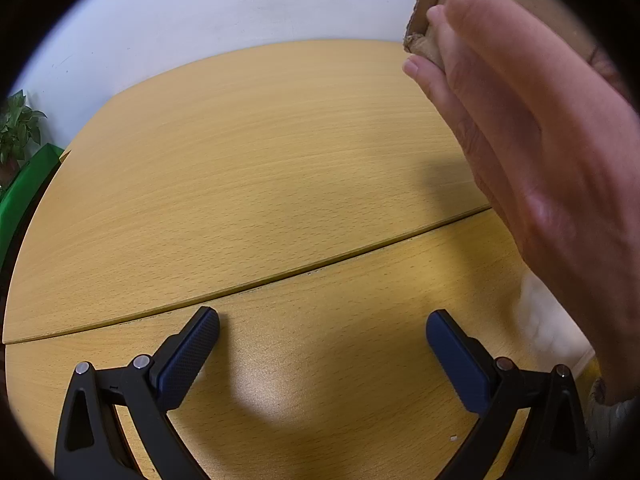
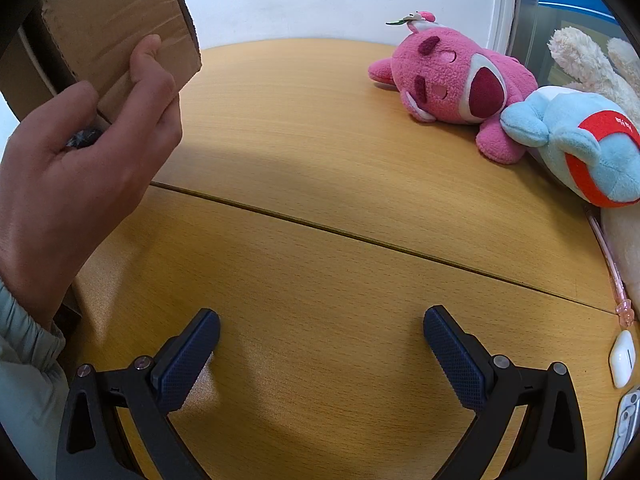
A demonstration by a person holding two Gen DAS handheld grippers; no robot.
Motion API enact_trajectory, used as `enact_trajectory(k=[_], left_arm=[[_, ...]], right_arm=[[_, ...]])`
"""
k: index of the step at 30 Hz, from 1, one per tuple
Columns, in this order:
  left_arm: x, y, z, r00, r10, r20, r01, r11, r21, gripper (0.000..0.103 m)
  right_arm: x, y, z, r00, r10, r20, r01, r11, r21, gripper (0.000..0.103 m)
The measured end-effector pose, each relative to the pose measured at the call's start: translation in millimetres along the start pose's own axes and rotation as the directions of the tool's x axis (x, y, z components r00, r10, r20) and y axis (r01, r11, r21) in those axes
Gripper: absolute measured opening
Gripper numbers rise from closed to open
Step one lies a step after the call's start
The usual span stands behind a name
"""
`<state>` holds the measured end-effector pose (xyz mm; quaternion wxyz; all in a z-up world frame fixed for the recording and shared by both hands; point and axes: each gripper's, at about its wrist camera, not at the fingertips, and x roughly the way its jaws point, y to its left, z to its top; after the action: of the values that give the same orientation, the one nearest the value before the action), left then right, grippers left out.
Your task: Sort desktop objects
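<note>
A cardboard box (image 2: 120,20) is held above the desk (image 2: 320,160) by a bare hand (image 2: 80,152); sorting is judged not yet begun. Both tools, left (image 1: 322,344) and right (image 2: 322,344), are spread wide and carry nothing. The box's contents cannot be made out. A pink plush toy (image 2: 448,84), a blue plush toy (image 2: 580,144), a white earbud case (image 2: 622,358) and a pink pen (image 2: 612,272) lie along the desk's right edge, where a first grasp would be called for once the box is set down.
</note>
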<state>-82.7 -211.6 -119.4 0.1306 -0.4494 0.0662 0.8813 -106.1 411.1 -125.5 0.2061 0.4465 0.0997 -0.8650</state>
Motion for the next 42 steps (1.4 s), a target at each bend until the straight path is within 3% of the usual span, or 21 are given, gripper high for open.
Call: enact_trajectory(k=[42], left_arm=[[4.0, -7.5, 4.3, 1.000, 0.004, 0.001, -0.004, 1.000, -0.005, 0.103]], right_arm=[[1.7, 0.4, -1.4, 1.000, 0.003, 0.001, -0.003, 1.000, -0.004, 0.103]])
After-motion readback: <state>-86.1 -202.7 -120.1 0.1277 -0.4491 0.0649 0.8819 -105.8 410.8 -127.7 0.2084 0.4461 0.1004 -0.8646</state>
